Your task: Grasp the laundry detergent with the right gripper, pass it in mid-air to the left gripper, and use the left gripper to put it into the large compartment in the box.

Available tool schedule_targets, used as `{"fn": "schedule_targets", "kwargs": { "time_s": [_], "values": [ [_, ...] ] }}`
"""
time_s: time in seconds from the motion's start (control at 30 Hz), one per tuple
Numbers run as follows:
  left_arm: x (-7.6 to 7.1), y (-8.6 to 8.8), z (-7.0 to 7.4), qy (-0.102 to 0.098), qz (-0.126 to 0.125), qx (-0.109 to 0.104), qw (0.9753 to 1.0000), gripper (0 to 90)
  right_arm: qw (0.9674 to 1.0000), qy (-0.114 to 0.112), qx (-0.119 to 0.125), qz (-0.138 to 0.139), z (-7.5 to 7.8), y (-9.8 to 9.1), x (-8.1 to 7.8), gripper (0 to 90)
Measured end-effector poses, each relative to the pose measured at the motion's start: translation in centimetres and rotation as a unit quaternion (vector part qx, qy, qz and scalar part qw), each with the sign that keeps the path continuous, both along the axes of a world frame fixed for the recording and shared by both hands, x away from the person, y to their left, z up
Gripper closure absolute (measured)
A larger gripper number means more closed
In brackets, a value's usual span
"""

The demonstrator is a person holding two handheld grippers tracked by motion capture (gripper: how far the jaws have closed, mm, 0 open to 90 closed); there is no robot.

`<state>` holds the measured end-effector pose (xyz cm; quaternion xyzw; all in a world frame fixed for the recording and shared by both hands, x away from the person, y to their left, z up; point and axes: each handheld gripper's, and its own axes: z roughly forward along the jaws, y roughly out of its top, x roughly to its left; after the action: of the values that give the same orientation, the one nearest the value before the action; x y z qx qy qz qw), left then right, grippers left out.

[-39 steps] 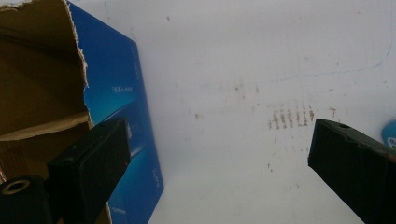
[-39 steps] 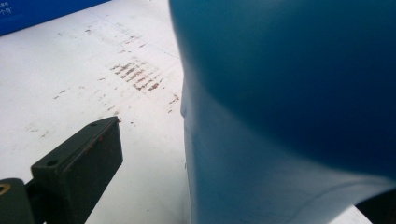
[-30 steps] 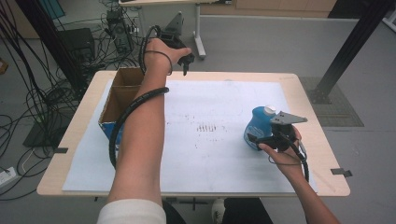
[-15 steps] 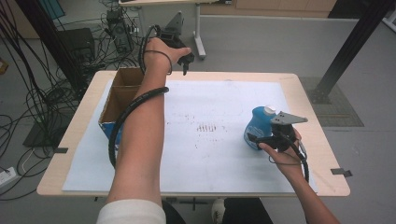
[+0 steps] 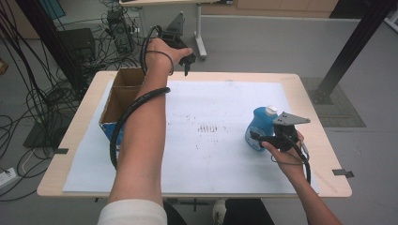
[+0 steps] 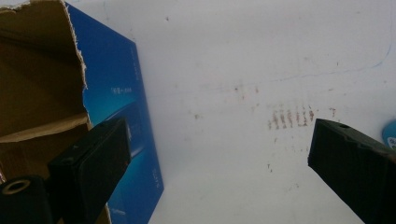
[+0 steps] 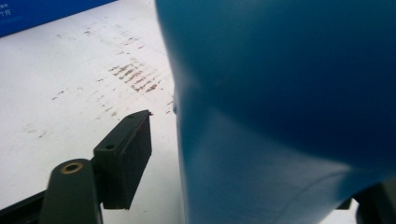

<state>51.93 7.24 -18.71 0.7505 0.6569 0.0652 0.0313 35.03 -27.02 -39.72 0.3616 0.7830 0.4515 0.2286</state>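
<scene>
- High view: where the white sheet (image 5: 220,154) covers the table (image 5: 324,154), the blue bottle (image 5: 258,129) stands upright toward the right edge, white cap up; the right gripper (image 5: 263,138) sits at its near side, jaws astride the lower body, having just been closing; the left gripper (image 5: 185,58) is held beyond the far edge, well apart from the bottle; an open box (image 5: 123,96) stands at the left.
- Left gripper view: jaws wide apart, nothing between them; the box's blue wall (image 6: 121,107) and torn flap (image 6: 42,84) at left; smudged sheet (image 6: 261,70) ahead.
- Right gripper view: the bottle (image 7: 280,107) looms close between the jaws; one pad (image 7: 126,154) stands just clear of its wall, a sliver of sheet between; the other jaw is hidden behind it, so no grip yet, by my reading.
- Handling note: judged step is clamping the bottle; close squarely on the body, low and centred, so the slick curved plastic neither pivots nor tips; lift only once both pads bear.
</scene>
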Motion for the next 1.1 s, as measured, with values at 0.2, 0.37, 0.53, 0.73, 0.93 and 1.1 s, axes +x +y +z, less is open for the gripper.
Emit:
{"fn": "schedule_targets", "kwargs": {
  "time_s": [0.2, 0.37, 0.53, 0.73, 0.93, 1.1],
  "values": [
    [0.0, -0.1, -0.14, 0.0, 0.0, 0.0, 1.0, 6.3, 1.0, -0.004, 0.0, -0.005, -0.09, -0.27, 0.09, 34.9],
    [-0.03, -0.07, -0.21, 0.001, 0.001, 0.001, 1.0, 6.3, 0.9999, -0.01, -0.001, -0.012, -0.25, -0.38, 0.12, 40.2],
    [-0.06, -0.1, -0.12, 0.001, 0.002, -0.001, 1.0, 6.3, 0.9999, -0.011, 0.005, -0.012, -0.41, -0.4, 0.16, 41.1],
    [-0.11, -0.16, -0.01, -0.002, 0.001, 0.0, 1.0, 6.4, 0.9998, -0.013, 0.011, -0.012, -0.53, -0.47, 0.12, 41.9],
    [-0.18, -0.04, -0.03, -0.001, 0.002, 0.001, 1.0, 6.4, 0.9998, -0.013, 0.012, -0.012, -0.57, -0.49, 0.09, 42.3],
    [-0.17, 0.04, 0.06, -0.001, 0.003, 0.002, 1.0, 6.4, 0.9997, -0.014, 0.013, -0.012, -0.59, -0.5, 0.08, 42.5]
  ]
}}
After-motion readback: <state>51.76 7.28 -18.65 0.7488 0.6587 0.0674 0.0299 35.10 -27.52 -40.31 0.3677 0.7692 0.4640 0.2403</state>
